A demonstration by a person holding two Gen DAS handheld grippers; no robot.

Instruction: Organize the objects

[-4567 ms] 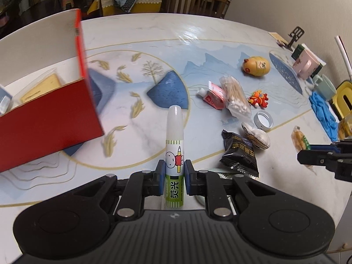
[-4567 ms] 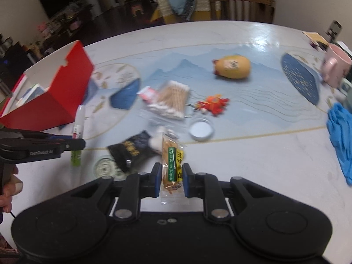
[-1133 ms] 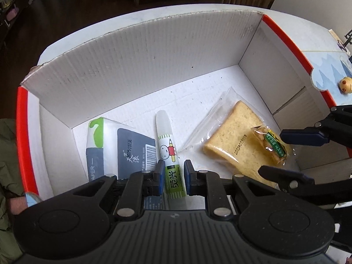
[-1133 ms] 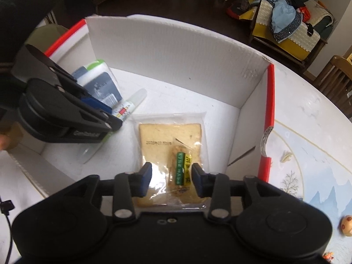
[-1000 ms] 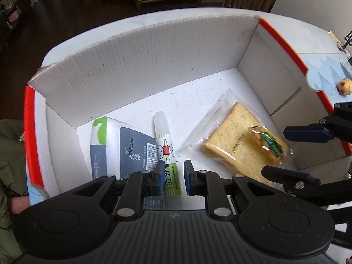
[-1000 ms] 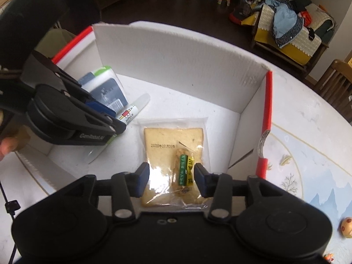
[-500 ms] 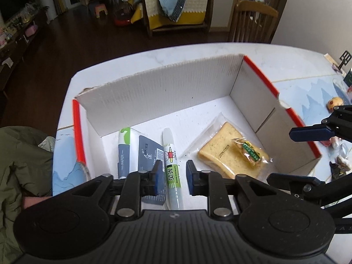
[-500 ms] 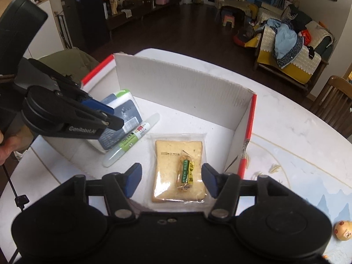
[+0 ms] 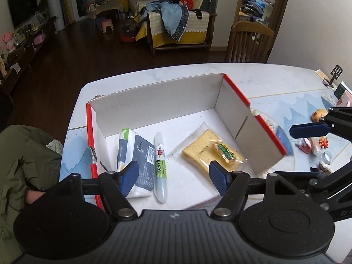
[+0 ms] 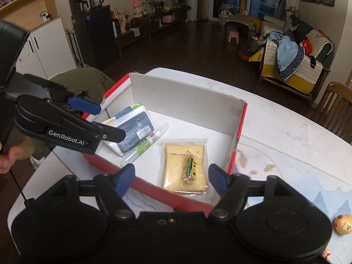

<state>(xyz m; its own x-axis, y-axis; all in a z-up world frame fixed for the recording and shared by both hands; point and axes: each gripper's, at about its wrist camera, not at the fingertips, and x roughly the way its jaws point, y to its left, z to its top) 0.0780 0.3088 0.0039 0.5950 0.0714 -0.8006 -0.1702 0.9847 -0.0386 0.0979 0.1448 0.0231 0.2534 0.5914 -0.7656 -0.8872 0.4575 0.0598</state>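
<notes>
Four items lie in the box (image 9: 154, 101): tissue pack (image 9: 134, 147), glue stick (image 9: 160, 162), bread packet (image 9: 204, 151) and snack (image 9: 224, 150). Both the left gripper (image 9: 173, 176) and right gripper (image 10: 169, 178) have fingers opening wide, empty. Toys remain on the surface (image 9: 286, 81) at three o'clock.

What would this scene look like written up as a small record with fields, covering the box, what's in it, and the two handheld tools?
container: red and white cardboard box, open top, on the table
inside, left: tissue pack
inside, middle: glue stick, lying flat beside the tissue pack
inside, right: wrapped bread slice with a small snack packet on top
left gripper: above the box, opening, nothing between its fingers
right gripper: above the box, opening, empty
outside the box: round yellow toy
</notes>
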